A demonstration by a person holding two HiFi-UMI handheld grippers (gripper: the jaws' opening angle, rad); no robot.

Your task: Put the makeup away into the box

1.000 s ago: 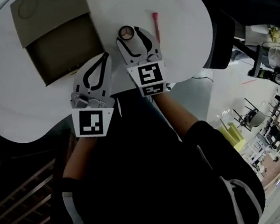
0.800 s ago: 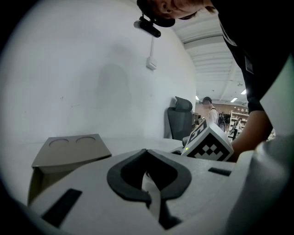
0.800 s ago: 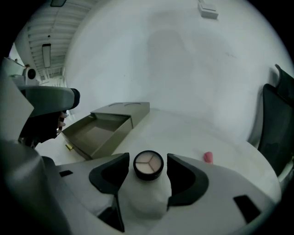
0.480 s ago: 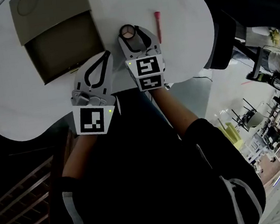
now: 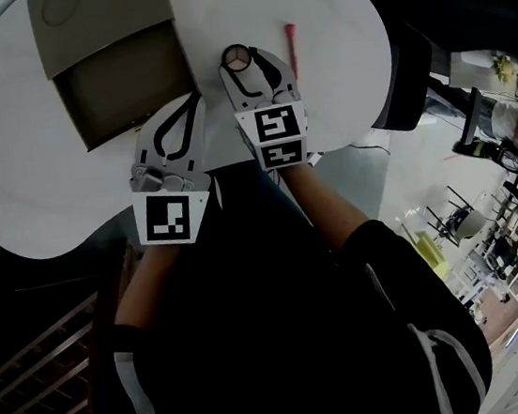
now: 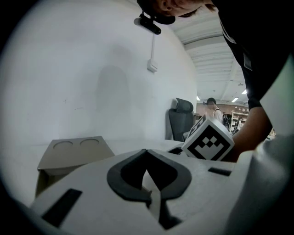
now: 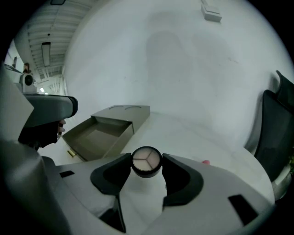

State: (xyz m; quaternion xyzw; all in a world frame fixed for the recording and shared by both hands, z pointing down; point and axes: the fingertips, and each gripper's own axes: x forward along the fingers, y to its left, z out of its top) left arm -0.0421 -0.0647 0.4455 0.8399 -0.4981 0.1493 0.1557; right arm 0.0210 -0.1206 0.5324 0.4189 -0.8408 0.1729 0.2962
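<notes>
Between the fingers of the right gripper (image 7: pixel 147 159) sits the round makeup compact (image 7: pixel 146 161) on the desk (image 7: pixel 193 133). Those fingers have just been closing and now pinch its sides. The open box (image 7: pixel 120 113) is off to their left and a pink stick (image 5: pixel 290 41) to their right. The left gripper (image 6: pixel 146 151) has its fingers pressed together with nothing in them.

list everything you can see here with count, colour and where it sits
table: 1, white, round, under everything
box: 1, tan cardboard, far left of the table, drawer pulled open, nothing seen inside
compact: 1, black rim with three pale shades, on the table between the right tongs
stick: 1, pink, slim, lying on the table just right of the compact
chair: 1, black, at the table's right edge
left tongs: 1, white with dark pads, shut and empty, by the drawer's front
right tongs: 1, white with dark pads, just been closing, pads against the compact's sides
</notes>
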